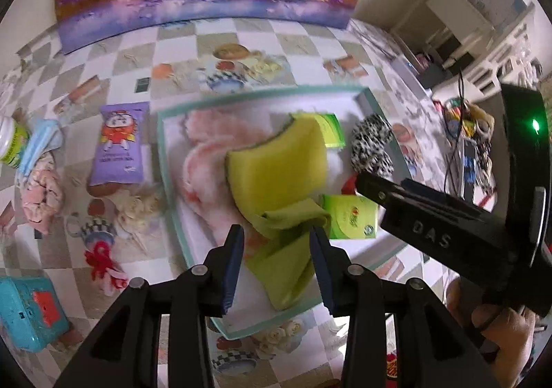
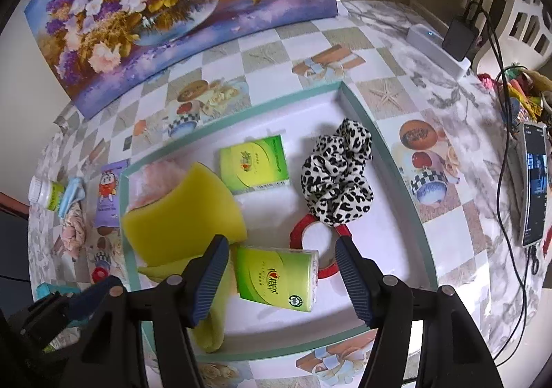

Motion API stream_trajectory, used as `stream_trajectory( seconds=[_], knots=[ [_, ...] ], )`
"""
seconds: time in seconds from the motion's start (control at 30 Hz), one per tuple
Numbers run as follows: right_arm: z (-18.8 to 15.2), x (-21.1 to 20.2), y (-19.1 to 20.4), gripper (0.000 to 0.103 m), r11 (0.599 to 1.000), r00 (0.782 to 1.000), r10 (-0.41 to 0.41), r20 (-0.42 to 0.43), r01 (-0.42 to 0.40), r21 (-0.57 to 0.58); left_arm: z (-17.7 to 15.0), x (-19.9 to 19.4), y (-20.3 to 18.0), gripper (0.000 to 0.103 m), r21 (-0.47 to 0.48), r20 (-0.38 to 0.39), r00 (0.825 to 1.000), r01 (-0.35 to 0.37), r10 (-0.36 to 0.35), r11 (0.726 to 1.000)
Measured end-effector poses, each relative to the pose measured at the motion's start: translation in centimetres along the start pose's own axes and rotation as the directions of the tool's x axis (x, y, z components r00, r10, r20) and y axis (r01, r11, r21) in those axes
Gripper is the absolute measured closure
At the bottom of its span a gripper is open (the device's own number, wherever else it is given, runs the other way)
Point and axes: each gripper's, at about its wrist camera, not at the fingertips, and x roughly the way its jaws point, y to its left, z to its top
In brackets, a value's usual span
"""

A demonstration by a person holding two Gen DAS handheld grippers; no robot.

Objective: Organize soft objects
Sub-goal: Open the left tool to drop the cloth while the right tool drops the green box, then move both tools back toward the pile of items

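Hovering left claw (image 1: 276, 250) parted over green cloth (image 1: 286, 250), tray rim (image 1: 165, 160) close

The left tool (image 1: 276, 250) points steeply downward, its two blue-padded fingers (image 1: 233, 263) parted with a gap between them; the pads press on nothing. The right tool (image 2: 281, 270) also tilts steeply down, its ribbed blue fingers (image 2: 352, 277) spread wider apart, gripping nothing. A bare hand (image 1: 496, 322) grasps the right tool's black handle from below.
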Motion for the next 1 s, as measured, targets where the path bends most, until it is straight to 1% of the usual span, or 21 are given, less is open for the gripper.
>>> stream_trajectory(
  seconds=[0.03, 0.07, 0.13, 0.17, 0.2, 0.27, 0.33, 0.43, 0.5, 0.6, 0.73, 0.83, 0.9, 1.0],
  knots=[
    [0.0, -0.1, 0.1, 0.035, 1.000, 1.000, -0.001, 0.003, 0.001, -0.003, 0.1, -0.1, 0.4, 0.054, -0.017, 0.007, 1.000, -0.009, 0.009, 1.000],
    [0.0, -0.1, 0.2, 0.035, 1.000, 1.000, -0.001, 0.004, 0.001, -0.007, 0.3, -0.2, 0.9, 0.051, -0.037, 0.017, 1.000, -0.020, 0.020, 0.999],
    [0.0, -0.1, 0.6, 0.035, 1.000, 1.000, 0.000, 0.008, 0.000, -0.018, 0.5, -0.4, 1.9, 0.041, -0.076, 0.040, 0.998, -0.045, 0.048, 0.996],
    [0.0, -0.1, 0.8, 0.031, 1.000, 1.000, 0.005, 0.012, -0.005, -0.022, 0.6, -0.6, 2.6, 0.039, -0.100, 0.054, 0.996, -0.065, 0.071, 0.993],
    [0.0, -0.2, 1.0, 0.026, 1.000, 1.000, 0.014, 0.017, -0.013, -0.024, 0.7, -0.7, 3.4, 0.034, -0.126, 0.067, 0.993, -0.092, 0.102, 0.988],
    [-0.1, -0.2, 1.4, 0.005, 0.999, 0.999, 0.033, 0.029, -0.032, -0.035, 0.8, -1.1, 4.8, 0.029, -0.165, 0.089, 0.982, -0.149, 0.165, 0.975],
    [-0.1, -0.2, 1.9, 0.000, 0.998, 0.998, 0.043, 0.042, -0.041, -0.050, 0.9, -1.4, 6.2, 0.022, -0.210, 0.109, 0.969, -0.196, 0.222, 0.958],
    [-0.1, -0.3, 2.7, 0.000, 0.997, 0.997, 0.050, 0.059, -0.045, -0.070, 1.0, -2.2, 8.2, 0.014, -0.273, 0.144, 0.952, -0.222, 0.268, 0.936],
    [0.0, -0.6, 3.0, 0.000, 0.995, 0.995, 0.063, 0.078, -0.057, -0.079, 1.1, -2.7, 9.2, 0.011, -0.296, 0.167, 0.943, -0.232, 0.289, 0.927],
    [0.2, -1.2, 3.6, 0.000, 0.993, 0.991, 0.084, 0.108, -0.074, -0.097, 1.2, -3.3, 10.2, 0.009, -0.315, 0.189, 0.936, -0.229, 0.297, 0.921],
    [0.5, -2.6, 4.4, 0.000, 0.988, 0.979, 0.125, 0.164, -0.108, -0.114, 1.4, -4.2, 11.1, 0.009, -0.319, 0.218, 0.931, -0.215, 0.293, 0.923],
    [0.4, -3.6, 5.2, 0.000, 0.986, 0.970, 0.137, 0.203, -0.113, -0.125, 1.6, -4.9, 11.7, 0.009, -0.323, 0.245, 0.927, -0.197, 0.283, 0.926],
    [0.3, -3.9, 6.0, 0.000, 0.984, 0.966, 0.137, 0.218, -0.106, -0.146, 1.6, -5.7, 12.1, 0.009, -0.337, 0.269, 0.917, -0.198, 0.295, 0.921],
    [0.2, -3.6, 7.5, 0.000, 0.979, 0.970, 0.117, 0.215, -0.077, -0.187, 1.5, -7.1, 12.9, 0.009, -0.352, 0.314, 0.892, -0.209, 0.325, 0.912]
  ],
)
